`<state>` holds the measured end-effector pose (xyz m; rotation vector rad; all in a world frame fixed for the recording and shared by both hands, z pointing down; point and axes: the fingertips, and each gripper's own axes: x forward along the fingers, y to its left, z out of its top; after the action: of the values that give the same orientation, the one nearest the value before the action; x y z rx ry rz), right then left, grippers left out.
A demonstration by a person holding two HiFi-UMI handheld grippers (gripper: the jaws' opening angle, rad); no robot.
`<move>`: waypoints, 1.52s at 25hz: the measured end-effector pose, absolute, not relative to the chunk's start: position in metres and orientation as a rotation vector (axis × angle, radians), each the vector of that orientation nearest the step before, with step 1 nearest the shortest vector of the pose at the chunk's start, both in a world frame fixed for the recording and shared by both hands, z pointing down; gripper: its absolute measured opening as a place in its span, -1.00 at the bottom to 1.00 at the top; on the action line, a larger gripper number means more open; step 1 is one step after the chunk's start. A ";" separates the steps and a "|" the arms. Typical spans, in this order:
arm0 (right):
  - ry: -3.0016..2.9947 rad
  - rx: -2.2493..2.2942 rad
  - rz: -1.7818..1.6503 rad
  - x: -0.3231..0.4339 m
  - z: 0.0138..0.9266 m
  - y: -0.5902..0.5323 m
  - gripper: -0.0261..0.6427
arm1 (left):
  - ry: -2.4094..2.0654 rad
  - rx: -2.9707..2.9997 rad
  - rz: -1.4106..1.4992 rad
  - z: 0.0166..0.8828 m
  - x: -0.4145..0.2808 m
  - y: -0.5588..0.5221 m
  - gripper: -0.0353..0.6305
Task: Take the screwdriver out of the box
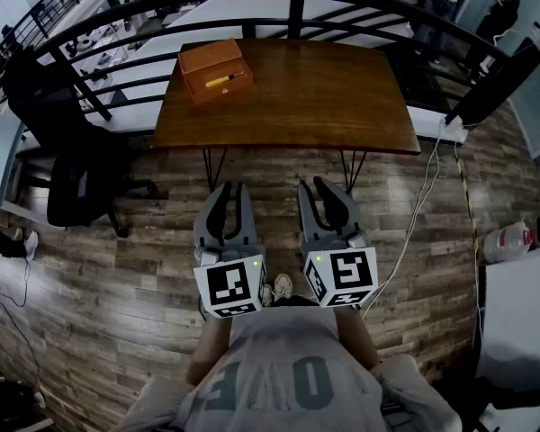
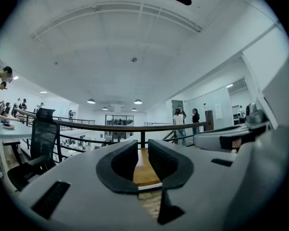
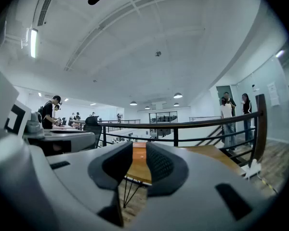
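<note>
In the head view an orange-brown box (image 1: 214, 68) stands on the far left part of a dark wooden table (image 1: 324, 97). A yellow-handled screwdriver (image 1: 225, 80) lies on the box's top. Both grippers hang close to my body, well short of the table, over the plank floor. The left gripper (image 1: 229, 187) and the right gripper (image 1: 317, 185) point toward the table, side by side. Each has its jaws drawn together to a thin slit with nothing in it. Only a strip of tabletop (image 2: 143, 170) shows through the left gripper (image 2: 143, 150), and likewise tabletop (image 3: 138, 174) through the right gripper (image 3: 139, 153).
A black railing (image 1: 288, 7) curves behind the table. A black office chair (image 1: 81, 183) stands left of the table. A white cable (image 1: 423, 196) trails across the floor at the right, with white bottles (image 1: 508, 238) farther right. People stand in the distance (image 3: 226, 114).
</note>
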<state>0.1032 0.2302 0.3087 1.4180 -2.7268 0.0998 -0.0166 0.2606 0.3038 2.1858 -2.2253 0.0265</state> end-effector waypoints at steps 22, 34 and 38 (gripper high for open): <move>-2.741 1.431 0.137 0.135 0.320 0.174 -0.65 | -2.284 2.142 -0.032 0.302 -0.013 0.208 -0.70; -2.754 1.452 0.114 0.153 0.322 0.139 -0.65 | -2.319 2.143 -0.072 0.299 -0.008 0.175 -0.70; -2.757 1.453 0.101 0.150 0.322 0.122 -0.65 | -2.317 2.151 -0.081 0.300 -0.011 0.156 -0.70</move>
<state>0.1498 0.1222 0.3224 1.4531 -2.7574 0.1013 -0.0111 0.1563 0.3003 2.1508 -2.3169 -0.0813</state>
